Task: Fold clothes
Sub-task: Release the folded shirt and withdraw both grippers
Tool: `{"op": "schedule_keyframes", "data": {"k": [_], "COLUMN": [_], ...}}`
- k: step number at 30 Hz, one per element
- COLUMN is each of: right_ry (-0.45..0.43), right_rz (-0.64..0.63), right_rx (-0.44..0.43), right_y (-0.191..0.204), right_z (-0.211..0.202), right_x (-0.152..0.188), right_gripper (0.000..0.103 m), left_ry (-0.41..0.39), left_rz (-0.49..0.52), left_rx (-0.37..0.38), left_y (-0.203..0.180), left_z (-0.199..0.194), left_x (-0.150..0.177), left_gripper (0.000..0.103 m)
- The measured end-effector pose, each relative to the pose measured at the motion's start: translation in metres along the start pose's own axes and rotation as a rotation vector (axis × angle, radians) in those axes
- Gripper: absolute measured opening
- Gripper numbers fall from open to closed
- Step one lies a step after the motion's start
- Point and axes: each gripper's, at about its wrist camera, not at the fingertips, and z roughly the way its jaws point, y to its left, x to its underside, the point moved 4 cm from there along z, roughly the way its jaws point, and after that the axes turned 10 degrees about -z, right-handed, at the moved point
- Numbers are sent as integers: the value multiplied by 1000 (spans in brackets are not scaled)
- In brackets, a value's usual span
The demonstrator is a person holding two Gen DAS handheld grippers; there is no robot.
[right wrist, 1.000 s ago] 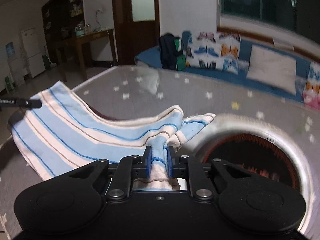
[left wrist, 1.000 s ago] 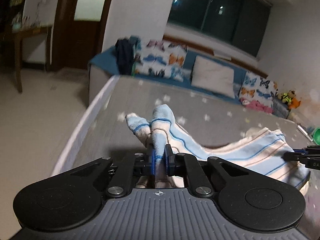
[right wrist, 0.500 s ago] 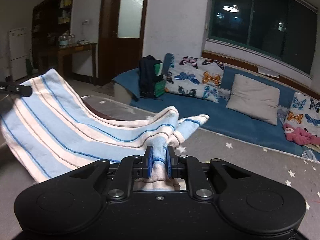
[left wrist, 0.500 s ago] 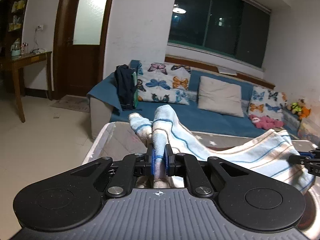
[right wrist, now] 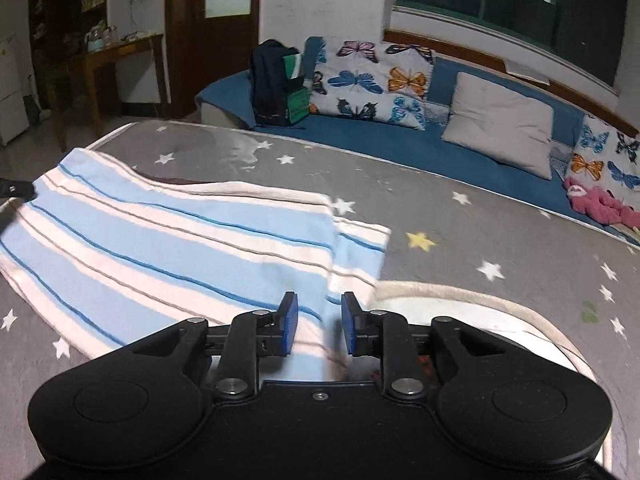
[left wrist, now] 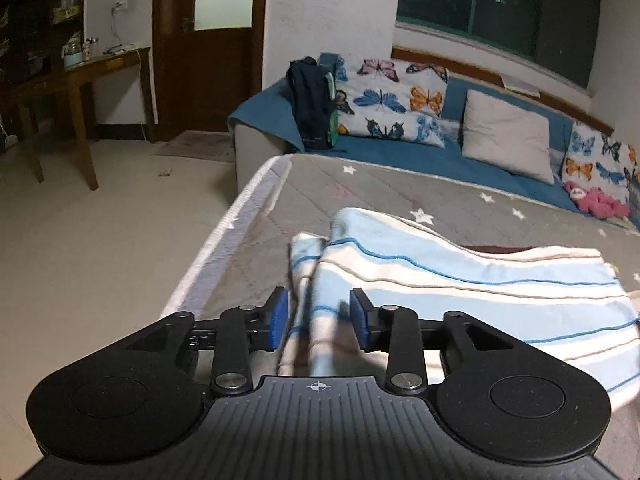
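Note:
A light-blue and white striped garment (left wrist: 460,284) lies spread on the grey star-patterned mattress (left wrist: 400,196). My left gripper (left wrist: 319,320) is open, and the garment's left end lies loose between its blue pads. In the right wrist view the same garment (right wrist: 160,240) lies flat across the mattress (right wrist: 460,240). My right gripper (right wrist: 316,322) is open over the garment's right corner. The left gripper's tip (right wrist: 14,189) shows at the far left edge of that view.
A blue sofa (left wrist: 400,152) with butterfly cushions (left wrist: 392,104), a grey pillow (left wrist: 504,136) and a dark backpack (right wrist: 276,84) runs behind the mattress. A pink toy (right wrist: 600,204) lies at the right. A wooden table (left wrist: 80,80) stands left, across bare floor. A pale curved rim (right wrist: 480,300) sits near my right gripper.
Both grippers came down toward the mattress and opened, letting go of the garment. The garment, held up before, now lies flat on the mattress.

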Motion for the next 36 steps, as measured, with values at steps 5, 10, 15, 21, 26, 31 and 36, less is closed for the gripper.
{"op": "schedule_keyframes", "data": {"k": [5,10,15,21,26,31,36], "right_ry": [-4,4,28,52,58,60,50], "right_rz": [23,60,118,180,206,253,288], "right_rx": [31,69,124,192,234,276,332], "right_y": [-12,-29,-54,-83,-102,-128,-157], "right_z": [-28,-53,-73,-93,-106,-116,-125], "right_x": [19,48,87,133,159,182,198], "right_gripper": [40,47,49,55,60,66,72], "left_ry": [-29,-36,-29,-31,-49,-35,-23], "left_rz": [41,58,52,43,24,29,-14], "left_rx": [-32,-67,-116,-157,-181,-190,-184], "left_y": [4,16,27,37,44,41,49], "left_z": [-35,-65,-87,-99,-103,-99,-96], "left_x": [17,50,87,116,119,118,118], "left_gripper": [55,58,64,68,70,75,85]}}
